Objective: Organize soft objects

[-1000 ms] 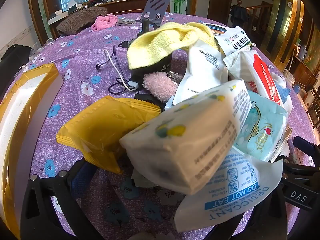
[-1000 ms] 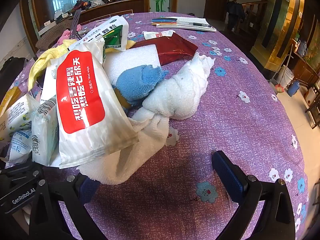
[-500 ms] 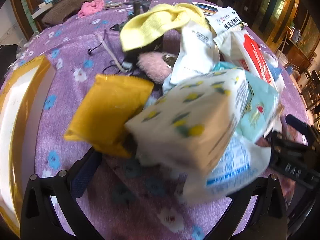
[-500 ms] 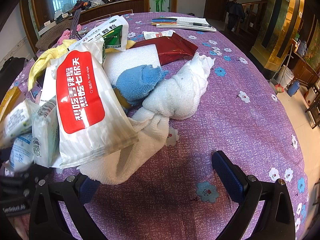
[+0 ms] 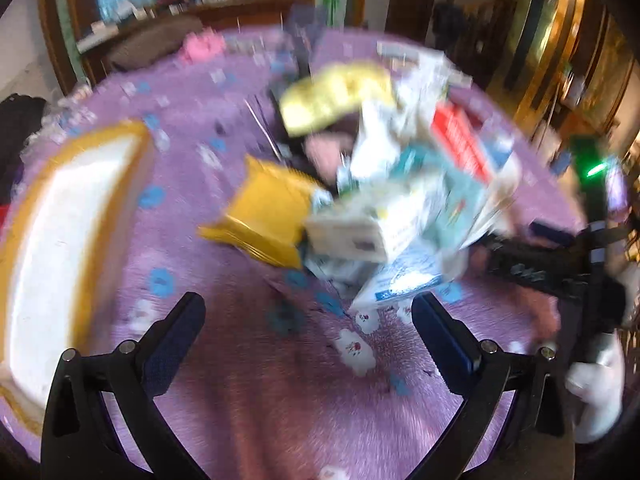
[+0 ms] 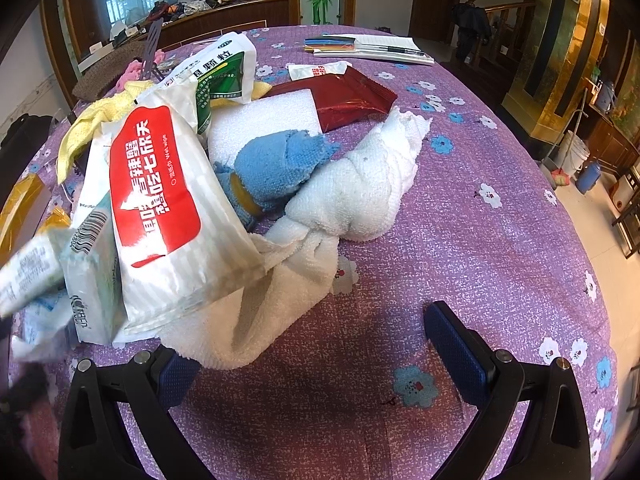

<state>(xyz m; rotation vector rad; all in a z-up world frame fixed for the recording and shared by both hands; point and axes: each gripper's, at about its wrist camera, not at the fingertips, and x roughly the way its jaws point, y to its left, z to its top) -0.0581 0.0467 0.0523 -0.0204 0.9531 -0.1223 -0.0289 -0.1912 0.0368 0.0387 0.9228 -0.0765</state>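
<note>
A: How far is the sorting, in your opinion?

B: I judge it is near the beginning. On the purple flowered tabletop [image 6: 500, 208] almost everything lies in one heap. In the right wrist view the white towel [image 6: 352, 196], twisted, lies in the centre, touching the blue cloth [image 6: 276, 164], and the red-and-white wet wipes pack [image 6: 160, 200] leans over both at the left.

A: And the hand-held grippers?

B: The right hand-held gripper [image 6: 320, 344] stands with its fingers wide apart and holds nothing; the end of the towel lies just in front of its left finger. The left hand-held gripper [image 5: 308, 336] is also spread and empty, above bare cloth at the bottom of its frame.

A: The left view is very blurred.

B: Yes. I can make out a yellow cloth [image 5: 336, 96] at upper centre, a yellow packet [image 5: 268, 216] and a tissue pack [image 5: 360, 228] in the middle, and a gold-edged tray [image 5: 60, 240] at the left edge, which seems empty.

A: So what is left?

B: Nearly all: the soft things are not yet separated from the packets.
</note>
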